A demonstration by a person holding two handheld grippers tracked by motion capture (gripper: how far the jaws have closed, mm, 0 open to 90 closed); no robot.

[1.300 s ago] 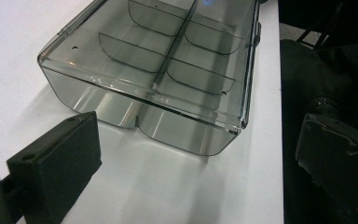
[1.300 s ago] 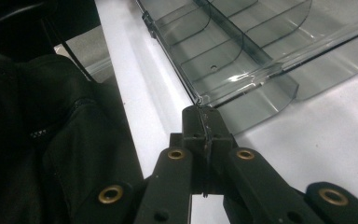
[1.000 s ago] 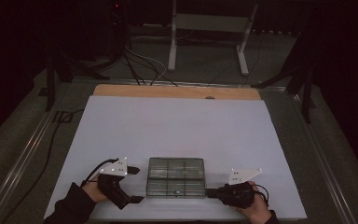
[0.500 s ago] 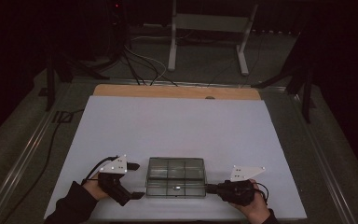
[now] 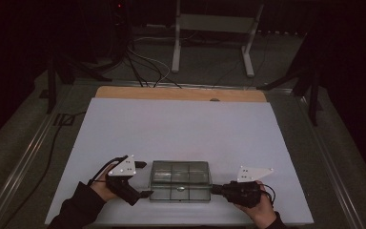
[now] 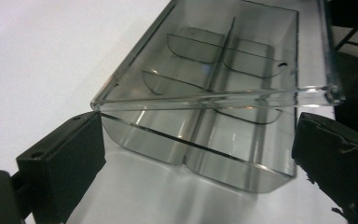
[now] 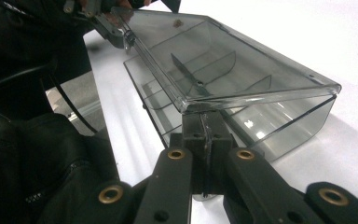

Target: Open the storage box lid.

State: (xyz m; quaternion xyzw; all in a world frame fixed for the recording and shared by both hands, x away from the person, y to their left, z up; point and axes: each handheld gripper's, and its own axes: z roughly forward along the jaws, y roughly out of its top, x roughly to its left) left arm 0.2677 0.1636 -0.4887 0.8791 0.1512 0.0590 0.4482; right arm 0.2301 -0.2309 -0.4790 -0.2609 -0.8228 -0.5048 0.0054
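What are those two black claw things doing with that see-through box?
A person sits at a white table with a hand-held gripper in each hand, working on a clear plastic compartment box. The left gripper stands open at one end of the box, a jaw on either side of it, not pressing. The right gripper is shut, its tips up against the other end just under the lid's edge. The lid sits slightly raised above the box, so they seem to be opening or closing it.
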